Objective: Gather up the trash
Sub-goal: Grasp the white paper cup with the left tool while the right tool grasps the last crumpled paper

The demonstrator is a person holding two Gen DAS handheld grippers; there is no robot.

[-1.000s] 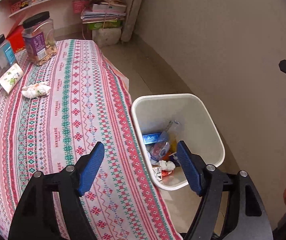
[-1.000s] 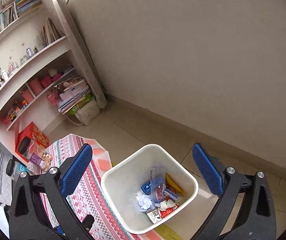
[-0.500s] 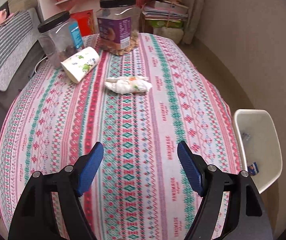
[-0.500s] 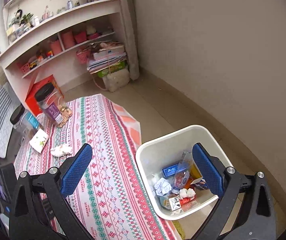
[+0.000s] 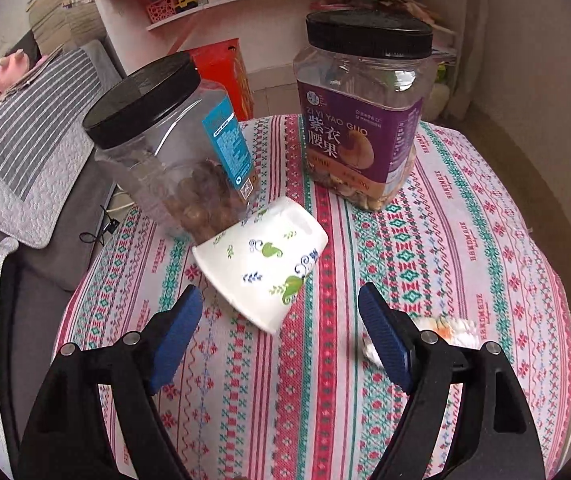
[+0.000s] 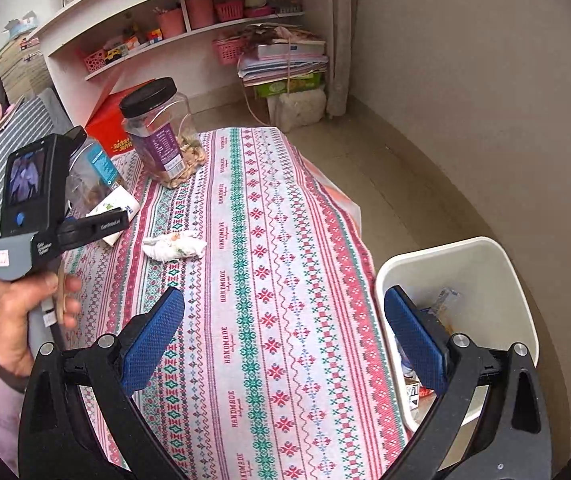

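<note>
A white paper cup [image 5: 263, 266] with green and blue prints lies on its side on the patterned tablecloth [image 5: 445, 240], just ahead of my left gripper [image 5: 281, 344], which is open and empty. A crumpled tissue [image 5: 451, 330] lies behind its right finger; it also shows in the right wrist view [image 6: 175, 245]. My right gripper [image 6: 285, 344] is open and empty above the table's near edge, with the white trash bin [image 6: 485, 252] holding several scraps at its right.
Two clear jars with black lids stand behind the cup: one with a blue label [image 5: 173, 152], one with a purple label [image 5: 361, 112]. A grey striped cushion [image 5: 25, 148] lies left of the table. Shelves [image 6: 189, 4] and stacked papers [image 6: 285, 60] are at the back.
My left gripper swung from the bin across the table to the paper cup and jars. My right gripper turned from above the bin toward the table. Both stayed open.
</note>
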